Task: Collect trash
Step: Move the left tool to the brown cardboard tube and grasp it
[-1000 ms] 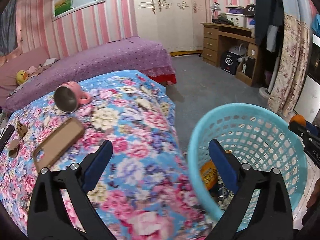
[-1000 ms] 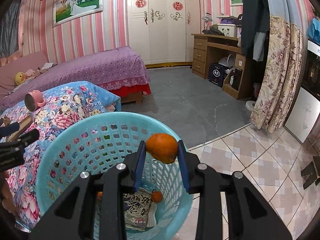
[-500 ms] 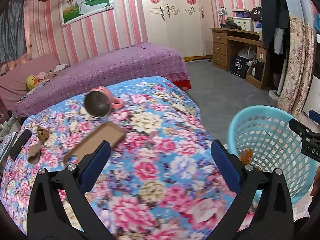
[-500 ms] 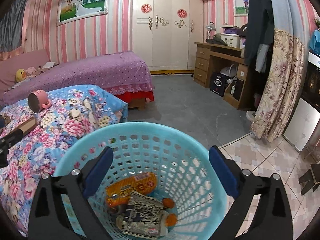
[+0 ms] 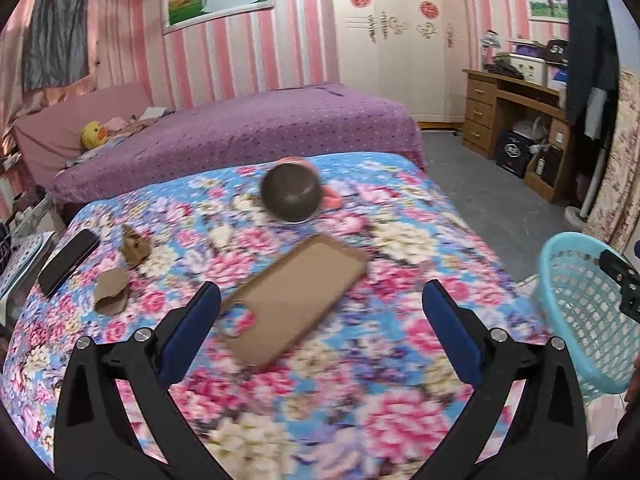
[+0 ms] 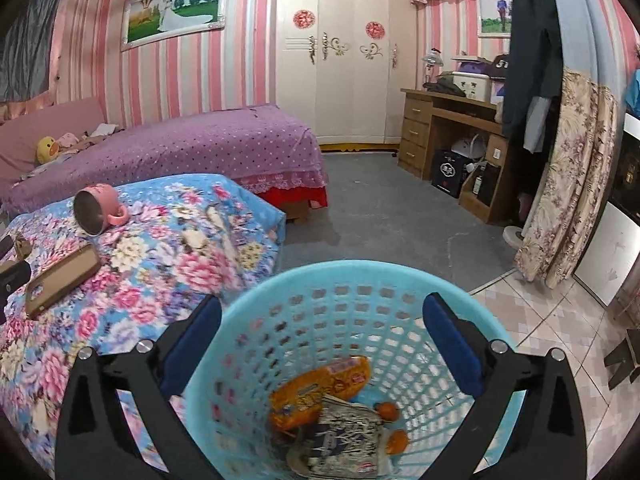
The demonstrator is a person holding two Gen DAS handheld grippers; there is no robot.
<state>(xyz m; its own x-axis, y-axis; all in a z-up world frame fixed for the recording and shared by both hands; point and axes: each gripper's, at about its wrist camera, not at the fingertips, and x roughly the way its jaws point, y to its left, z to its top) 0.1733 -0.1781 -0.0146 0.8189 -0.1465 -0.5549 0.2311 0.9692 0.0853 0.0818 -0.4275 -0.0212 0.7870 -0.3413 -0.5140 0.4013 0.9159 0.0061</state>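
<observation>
Left gripper [image 5: 320,316]: jaws spread wide, nothing between them; hovering over the floral bedspread [image 5: 400,248], well apart from the basket.
Right gripper [image 6: 322,330]: jaws spread wide, holding nothing; poised above the basket's open mouth.
Basket [image 6: 360,270]: light blue plastic mesh, standing on the floor just beside the floral bedspread's edge; seen at the far right in the left wrist view [image 5: 576,296].
Inside the basket: orange snack packet [image 6: 320,388], grey printed wrapper [image 6: 344,440] lying partly over it, two small orange pieces [image 6: 390,412] beside the wrapper.
Brown scraps [image 5: 112,292]: two crumpled bits on the bedspread, well apart from the basket, on the far side of the phone case from it.
Phone case [image 5: 296,296]: brown, flat on the bedspread, between the scraps and the basket.
Pink mug [image 6: 98,208]: tipped on its side on the bedspread, well apart from the basket.
Black phone [image 5: 68,262]: at the bedspread's edge farthest from the basket.
</observation>
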